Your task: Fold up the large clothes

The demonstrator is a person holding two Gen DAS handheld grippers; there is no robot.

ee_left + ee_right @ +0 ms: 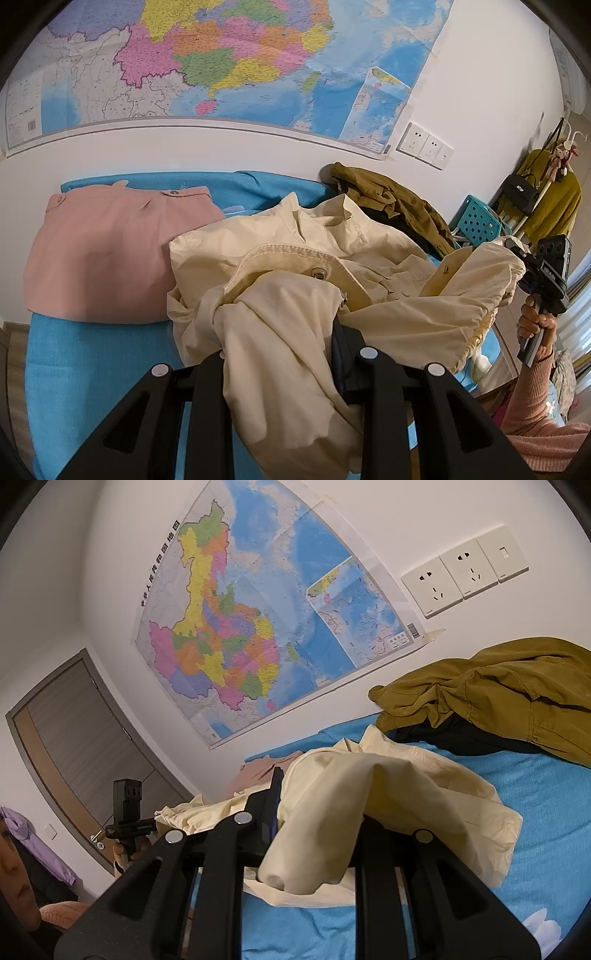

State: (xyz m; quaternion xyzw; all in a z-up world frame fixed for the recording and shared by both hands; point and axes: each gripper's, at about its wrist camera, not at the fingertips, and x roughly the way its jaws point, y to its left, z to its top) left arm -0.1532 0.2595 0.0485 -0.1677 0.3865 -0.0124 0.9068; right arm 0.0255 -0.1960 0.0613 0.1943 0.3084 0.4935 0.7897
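A crumpled cream jacket (295, 266) lies on the blue bed sheet (88, 362). My left gripper (288, 332) is shut on a bunch of its fabric, which drapes over the jaws and hides the fingertips. My right gripper (317, 812) is shut on another part of the cream jacket (369, 786) and holds it above the sheet (546, 797); it also shows at the right of the left wrist view (546, 273). The left gripper appears at the left of the right wrist view (127, 812).
A folded pink garment (107, 251) lies on the sheet at the left. An olive jacket (498, 690) over a dark garment is heaped by the wall at the right. A map (221, 62) and wall sockets (424, 146) are behind. A teal crate (476, 221) and a clothes rack (546, 192) stand at the right.
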